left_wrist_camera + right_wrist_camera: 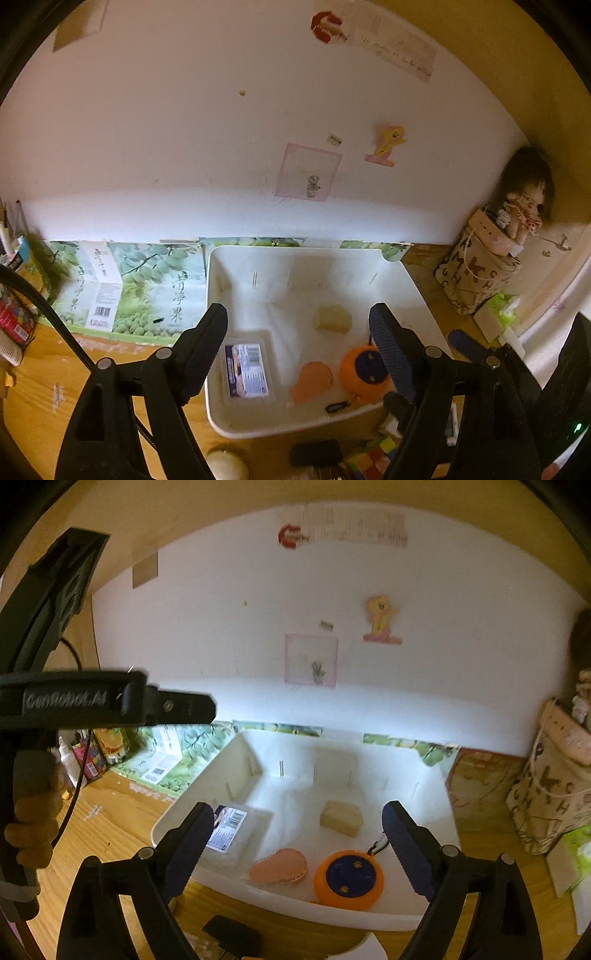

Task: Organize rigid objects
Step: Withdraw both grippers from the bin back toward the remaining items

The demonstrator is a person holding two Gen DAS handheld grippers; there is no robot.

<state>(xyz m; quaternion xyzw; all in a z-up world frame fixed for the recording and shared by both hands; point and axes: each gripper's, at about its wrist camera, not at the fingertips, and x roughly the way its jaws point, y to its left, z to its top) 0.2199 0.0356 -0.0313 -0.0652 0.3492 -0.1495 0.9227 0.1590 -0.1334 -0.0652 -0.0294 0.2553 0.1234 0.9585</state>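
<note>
A white plastic bin point(229, 424) stands on the wooden desk against the wall. Inside it lie a clear box with a barcode label point(246, 369), a peach pear-shaped piece point(312, 382), an orange round toy with a navy face point(364, 373), a pale yellow block point(332, 317) and a small black clip point(338, 406). My left gripper point(299, 314) hangs open above the bin's near side, with nothing between its fingers. My right gripper point(298, 808) is also open over the bin point(162, 823), above the box point(231, 830), the toy point(349, 880) and the block point(341, 818).
In front of the bin lie a colour cube point(373, 458), a black object point(316, 452) and a cream ball point(227, 465). A fruit-print carton point(129, 288) lies at the left. A lettered cloth bag point(476, 273) with a doll point(524, 210) stands at the right. A hand point(33, 823) holds the other tool.
</note>
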